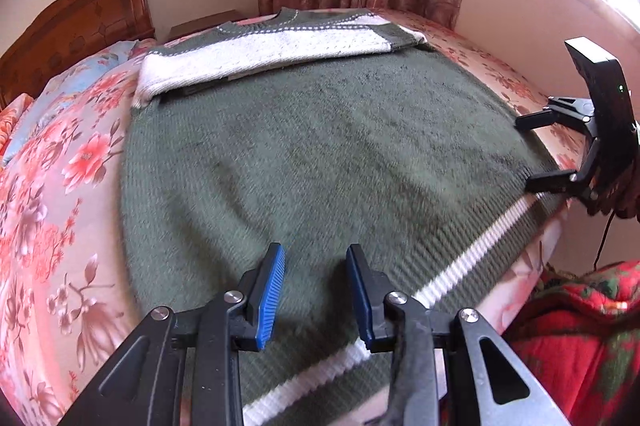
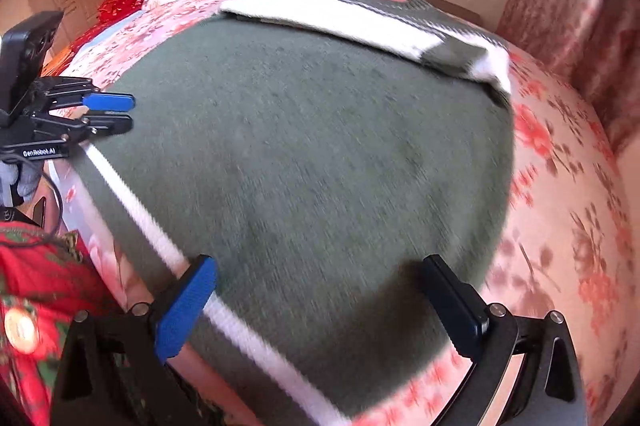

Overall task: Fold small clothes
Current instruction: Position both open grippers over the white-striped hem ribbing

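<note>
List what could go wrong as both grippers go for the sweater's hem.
1. The left gripper has a narrow gap and the hem is thick ribbing; it may pinch only the top layer.
2. The sweater lies at the bed edge; a pull could drag it off.
3. The sleeves lie loosely folded across the top; lifting the hem fast may undo them.

One marking was legible: "GenRobot.AI", printed in white on the black body of the left gripper [image 2: 108,114], seen from the right wrist view. No other text was readable.
</note>
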A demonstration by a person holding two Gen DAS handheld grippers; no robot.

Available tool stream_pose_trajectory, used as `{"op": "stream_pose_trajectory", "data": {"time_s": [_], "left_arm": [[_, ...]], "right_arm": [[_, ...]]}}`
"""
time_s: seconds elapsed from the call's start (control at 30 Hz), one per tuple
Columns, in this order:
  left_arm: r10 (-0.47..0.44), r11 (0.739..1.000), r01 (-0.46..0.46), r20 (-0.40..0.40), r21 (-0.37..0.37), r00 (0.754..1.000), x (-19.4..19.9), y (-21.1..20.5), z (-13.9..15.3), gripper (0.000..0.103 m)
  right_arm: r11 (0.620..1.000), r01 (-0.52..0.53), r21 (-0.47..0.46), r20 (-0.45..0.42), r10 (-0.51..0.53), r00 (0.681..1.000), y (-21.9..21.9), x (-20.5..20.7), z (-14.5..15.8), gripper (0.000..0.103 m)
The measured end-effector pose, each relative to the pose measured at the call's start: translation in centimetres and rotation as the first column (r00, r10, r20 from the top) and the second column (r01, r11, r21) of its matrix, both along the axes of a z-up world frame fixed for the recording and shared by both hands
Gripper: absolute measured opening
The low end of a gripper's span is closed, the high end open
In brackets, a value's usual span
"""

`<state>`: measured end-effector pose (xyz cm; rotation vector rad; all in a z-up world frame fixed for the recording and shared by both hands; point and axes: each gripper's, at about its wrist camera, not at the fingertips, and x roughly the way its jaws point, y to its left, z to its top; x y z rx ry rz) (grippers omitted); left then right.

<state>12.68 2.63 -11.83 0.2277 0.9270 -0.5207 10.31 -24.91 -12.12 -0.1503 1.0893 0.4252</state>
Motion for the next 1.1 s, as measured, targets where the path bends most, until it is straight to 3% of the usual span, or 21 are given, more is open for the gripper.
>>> {"op": "stream_pose_trajectory", "data": {"time_s": [0.07,0.17,0.3,0.4,0.5,0.57,0.63,0.77,0.83,0.93,1.0,1.1], "left_arm": [[0.014,1.000,-0.015,-0.038,-0.016,0.999,0.8,0.6,0.5,0.032],[0.065,0.995,-0.066,-0.019,-0.077,0.998,3.4,1.2,1.9,0.032],[0.133,0.984,-0.134,-0.017,-0.119,0.991,10.1,-0.3,2.7,0.032],[0.169,0.977,-0.175,-0.056,-0.118,0.984,14.5,-2.5,1.6,0.032],[0.189,0.974,-0.193,-0.044,-0.116,0.981,16.8,-4.3,0.6,0.032],[0.198,0.976,-0.198,-0.006,-0.091,0.980,17.1,-4.7,0.0,0.032],[0.179,0.981,-0.176,0.027,-0.084,0.984,16.5,-4.7,-0.2,0.032],[0.175,0.984,-0.173,0.039,-0.047,0.984,15.4,-3.8,0.0,0.032],[0.188,0.980,-0.186,0.024,-0.064,0.982,14.8,-3.3,0.3,0.032],[0.165,0.980,-0.161,0.018,-0.117,0.986,14.6,-4.2,0.9,0.032],[0.150,0.984,-0.147,0.022,-0.096,0.988,14.8,-5.5,0.9,0.032],[0.134,0.990,-0.131,0.053,-0.052,0.990,15.3,-6.9,-0.1,0.033]], "right_arm": [[1.000,0.008,-0.005,0.004,-0.008,1.000,-0.3,0.1,0.7,0.103],[0.999,0.026,0.044,0.059,-0.029,0.998,-0.3,2.2,2.5,0.103],[0.999,0.010,0.042,0.152,-0.017,0.988,1.9,8.2,3.3,0.103],[0.997,0.000,0.076,0.094,-0.007,0.996,4.3,13.7,1.8,0.103],[0.997,0.028,0.076,0.086,-0.035,0.996,6.2,17.3,1.0,0.103],[0.996,0.057,0.064,0.056,-0.061,0.997,6.6,18.7,-0.2,0.103],[0.998,0.046,0.050,0.079,-0.050,0.996,6.8,18.1,-0.5,0.103],[0.999,0.034,0.013,0.074,-0.035,0.997,5.9,15.6,-0.5,0.103],[0.999,0.046,0.002,0.063,-0.047,0.997,5.5,15.1,-0.3,0.103],[0.995,0.089,0.052,0.097,-0.093,0.991,5.4,16.0,0.8,0.103],[0.990,0.135,0.051,0.117,-0.140,0.983,5.9,17.3,1.2,0.103],[0.985,0.173,-0.027,0.100,-0.170,0.980,6.5,19.0,-0.3,0.103]]}}
